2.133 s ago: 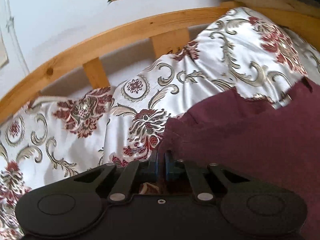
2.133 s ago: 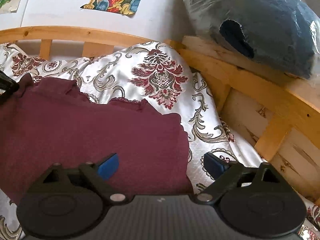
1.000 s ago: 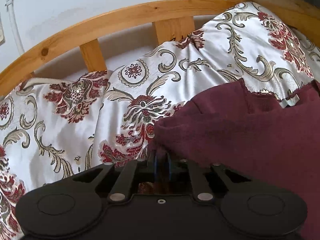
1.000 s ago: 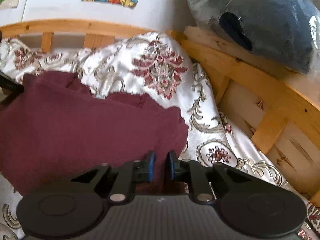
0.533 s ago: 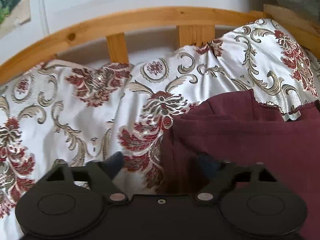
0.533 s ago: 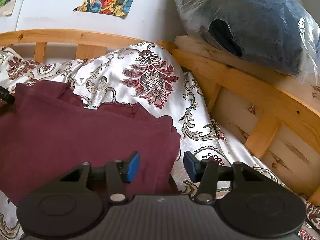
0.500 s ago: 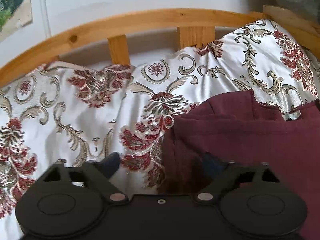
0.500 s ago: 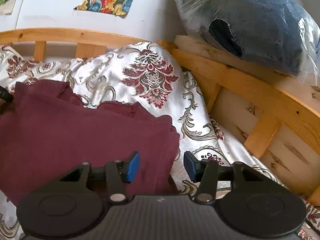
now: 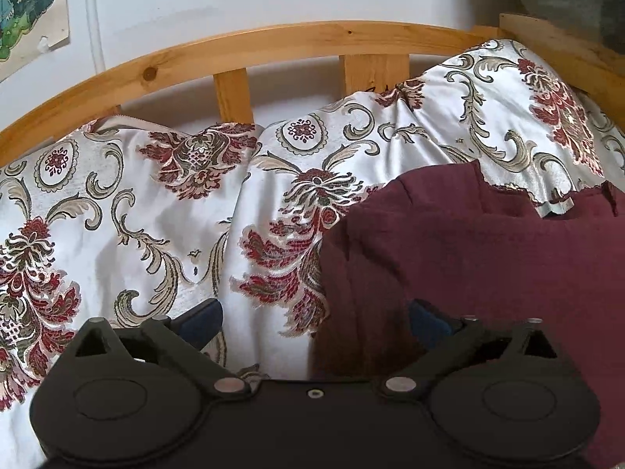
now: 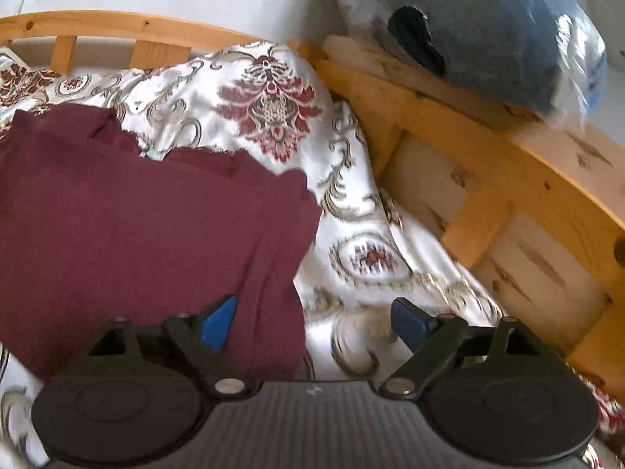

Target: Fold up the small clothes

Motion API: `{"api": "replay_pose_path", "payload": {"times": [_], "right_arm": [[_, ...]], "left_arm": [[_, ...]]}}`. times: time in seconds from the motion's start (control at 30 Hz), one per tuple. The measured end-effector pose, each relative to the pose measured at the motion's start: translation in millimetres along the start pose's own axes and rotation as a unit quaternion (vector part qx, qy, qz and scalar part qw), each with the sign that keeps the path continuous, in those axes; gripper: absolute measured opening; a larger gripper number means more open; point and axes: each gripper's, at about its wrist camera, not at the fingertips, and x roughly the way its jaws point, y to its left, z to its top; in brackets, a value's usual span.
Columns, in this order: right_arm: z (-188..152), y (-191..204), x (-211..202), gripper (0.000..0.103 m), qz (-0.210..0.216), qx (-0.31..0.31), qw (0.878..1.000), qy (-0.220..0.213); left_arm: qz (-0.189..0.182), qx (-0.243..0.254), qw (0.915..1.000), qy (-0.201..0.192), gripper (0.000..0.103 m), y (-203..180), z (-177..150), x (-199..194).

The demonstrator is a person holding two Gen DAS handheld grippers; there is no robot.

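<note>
Left gripper (image 9: 314, 322) spread wide, empty; its right finger sits over the maroon garment (image 9: 488, 250), left finger over the patterned bedspread (image 9: 164, 211). Right gripper (image 10: 312, 318) also spread wide, holding nothing, straddling the garment's (image 10: 136, 211) right edge. Garment: dark maroon knit, lying in flat layers, scalloped trim and a pale tag along its far edge. Near hem hidden under both gripper bodies. Beyond: wooden bed rail (image 9: 273, 49); right-wrist view motion-blurred.

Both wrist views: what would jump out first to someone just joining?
The maroon garment lies folded on the floral bedspread, its side edges between the spread fingers of the left gripper and right gripper. A plastic-wrapped blue bundle sits on the wooden bed frame, upper right.
</note>
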Motion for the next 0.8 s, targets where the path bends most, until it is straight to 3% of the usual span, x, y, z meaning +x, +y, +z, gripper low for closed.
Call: {"api": "replay_pose_path", "payload": {"times": [0.27,0.53,0.67,0.8], "right_arm": [[0.6,-6.2,-9.0,0.098,0.006,0.022,0.999,-0.025],[7.5,4.2,-30.4,0.103,0.024,0.053,0.993,-0.107],[8.8,22.3,-33.1,0.103,0.061,0.033,0.991,-0.114],[7.9,48.3,-34.4,0.103,0.098,0.0,0.989,-0.107]], "left_arm": [[-0.061,-0.035,0.9975,0.012,0.102,20.3,-6.8,-7.4],[-0.119,0.011,0.9926,0.023,0.102,7.8,-15.6,-9.1],[-0.139,0.018,0.9887,0.054,0.102,6.2,-20.0,2.0],[-0.174,-0.035,0.9778,0.111,0.102,17.3,-25.7,24.5]]}}
